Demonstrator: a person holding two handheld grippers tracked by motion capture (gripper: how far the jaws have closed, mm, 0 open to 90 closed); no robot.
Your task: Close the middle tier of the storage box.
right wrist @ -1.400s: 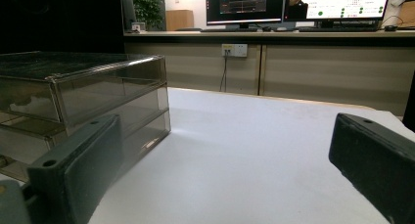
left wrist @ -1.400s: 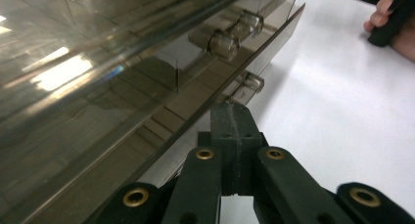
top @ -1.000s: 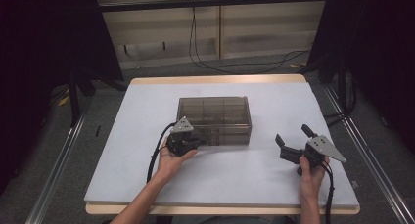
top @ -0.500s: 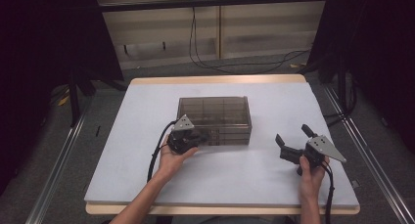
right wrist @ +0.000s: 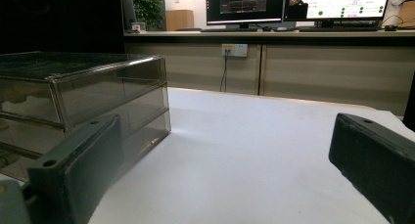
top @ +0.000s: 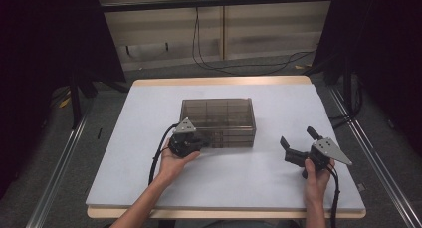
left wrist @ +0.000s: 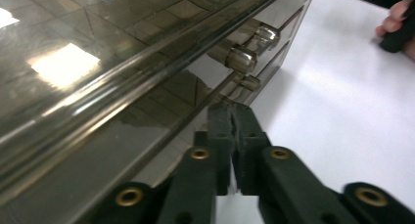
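Note:
A smoky see-through drawer box (top: 219, 121) stands in the middle of the white table (top: 149, 188). My left gripper (top: 204, 138) is at its front left corner, jaws shut. In the left gripper view, the left gripper (left wrist: 230, 111) has its tips pressed against the front of the box (left wrist: 98, 62), below round silver drawer knobs (left wrist: 242, 57). I see nothing between the jaws. My right gripper (top: 297, 136) rests on the table to the right of the box, jaws wide open and empty. The right gripper view shows the right gripper (right wrist: 227, 136) with the box (right wrist: 83, 97) off to its left.
White table surface stretches around the box on all sides. The person's other hand (left wrist: 396, 23) shows far off in the left gripper view. Beyond the far table edge are a wooden wall panel with cables (top: 209, 44) and a desk with monitors (right wrist: 293, 4).

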